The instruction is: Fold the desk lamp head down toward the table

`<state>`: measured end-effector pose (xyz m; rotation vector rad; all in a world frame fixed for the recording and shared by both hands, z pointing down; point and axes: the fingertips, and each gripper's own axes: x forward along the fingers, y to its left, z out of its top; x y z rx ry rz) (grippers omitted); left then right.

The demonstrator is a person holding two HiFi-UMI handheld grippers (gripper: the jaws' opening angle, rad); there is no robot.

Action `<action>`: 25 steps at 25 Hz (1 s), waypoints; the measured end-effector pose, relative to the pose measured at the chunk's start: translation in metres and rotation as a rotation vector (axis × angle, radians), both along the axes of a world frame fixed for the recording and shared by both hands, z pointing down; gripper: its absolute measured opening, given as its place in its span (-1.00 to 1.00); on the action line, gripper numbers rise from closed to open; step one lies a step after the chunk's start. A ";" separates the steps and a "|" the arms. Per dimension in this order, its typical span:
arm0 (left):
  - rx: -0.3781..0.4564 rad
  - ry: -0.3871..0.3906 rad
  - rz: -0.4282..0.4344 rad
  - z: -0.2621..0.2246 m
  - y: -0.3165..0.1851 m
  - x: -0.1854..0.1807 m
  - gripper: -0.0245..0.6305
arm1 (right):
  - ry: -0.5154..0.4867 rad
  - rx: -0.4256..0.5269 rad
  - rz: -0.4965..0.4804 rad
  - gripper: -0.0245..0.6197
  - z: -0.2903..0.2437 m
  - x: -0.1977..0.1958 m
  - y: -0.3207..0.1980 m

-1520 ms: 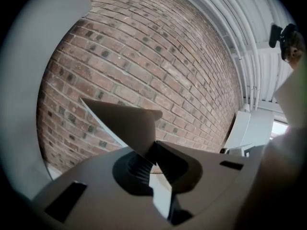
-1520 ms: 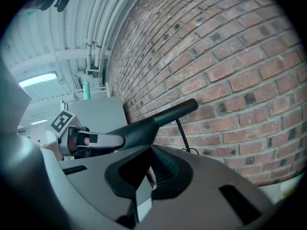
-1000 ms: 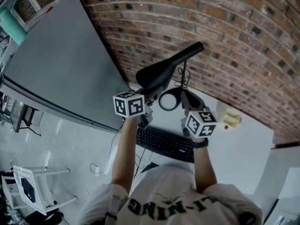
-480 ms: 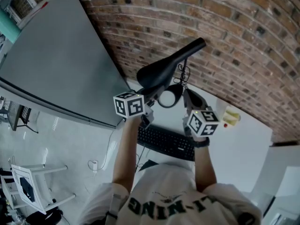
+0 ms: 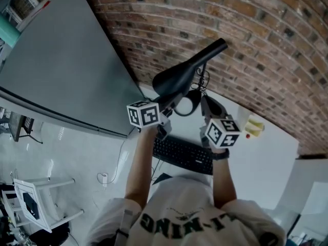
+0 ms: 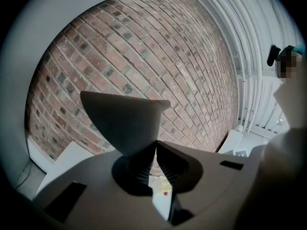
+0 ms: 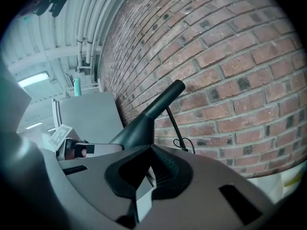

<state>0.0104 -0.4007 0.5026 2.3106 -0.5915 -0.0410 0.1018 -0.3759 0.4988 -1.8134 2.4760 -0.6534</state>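
My left gripper (image 6: 156, 146) has its jaws closed on the lower edge of the lamp head (image 5: 179, 77), which fills the space just above my pads. The lamp stands on the white table (image 5: 266, 160) just beyond the far edge of the keyboard (image 5: 182, 155). Its black head is tilted, with the wide end low and nearest the keyboard and the narrow end pointing up and away from it toward the brick wall (image 5: 246, 24). My right gripper (image 7: 150, 151) hovers over the keyboard's far right corner, with its jaws together and nothing between them. A small yellow thing (image 5: 253, 126) lies past the keyboard's right end
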 end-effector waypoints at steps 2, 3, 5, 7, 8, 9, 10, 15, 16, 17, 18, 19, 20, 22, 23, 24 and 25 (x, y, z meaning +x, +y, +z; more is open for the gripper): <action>-0.006 0.008 0.004 0.002 0.000 0.001 -0.87 | -0.002 0.000 -0.003 -0.94 0.001 -0.003 0.000; -0.006 0.013 0.007 0.003 0.000 0.001 -0.87 | -0.002 0.000 -0.005 -0.94 0.002 -0.004 -0.001; -0.006 0.023 0.013 0.006 0.000 0.003 -0.87 | -0.002 -0.001 -0.008 -0.94 0.003 -0.005 -0.001; -0.010 0.036 0.019 0.009 0.000 0.004 -0.86 | -0.002 -0.005 -0.006 -0.94 0.005 -0.006 -0.002; -0.014 0.044 0.022 0.011 -0.001 0.005 -0.86 | -0.001 -0.006 -0.005 -0.94 0.005 -0.007 -0.003; -0.018 0.052 0.025 0.012 -0.001 0.005 -0.86 | -0.001 -0.007 -0.004 -0.94 0.006 -0.007 -0.003; -0.023 0.063 0.028 0.014 -0.002 0.006 -0.85 | 0.000 -0.009 -0.004 -0.94 0.007 -0.007 -0.004; -0.036 0.110 0.043 0.018 -0.003 0.010 -0.85 | 0.002 -0.031 -0.007 -0.94 0.015 -0.010 -0.009; -0.038 0.117 0.047 0.020 -0.003 0.011 -0.85 | 0.001 -0.034 -0.008 -0.94 0.016 -0.011 -0.009; -0.043 0.126 0.052 0.023 -0.004 0.012 -0.85 | 0.001 -0.035 -0.008 -0.94 0.017 -0.011 -0.010; -0.049 0.135 0.055 0.026 -0.004 0.013 -0.85 | 0.001 -0.035 -0.006 -0.94 0.017 -0.011 -0.011; -0.054 0.143 0.058 0.029 -0.005 0.015 -0.84 | 0.000 -0.036 -0.004 -0.94 0.018 -0.010 -0.012; -0.060 0.152 0.061 0.031 -0.006 0.016 -0.84 | 0.000 -0.038 0.000 -0.94 0.019 -0.009 -0.014; -0.070 0.176 0.073 0.033 -0.007 0.019 -0.83 | 0.001 -0.047 0.007 -0.94 0.021 -0.006 -0.015; -0.074 0.187 0.079 0.034 -0.007 0.021 -0.83 | 0.001 -0.052 0.011 -0.94 0.023 -0.005 -0.016; -0.076 0.196 0.084 0.034 -0.007 0.022 -0.83 | -0.001 -0.056 0.015 -0.94 0.025 -0.003 -0.016; -0.078 0.204 0.088 0.034 -0.007 0.023 -0.83 | -0.002 -0.060 0.019 -0.94 0.026 -0.001 -0.017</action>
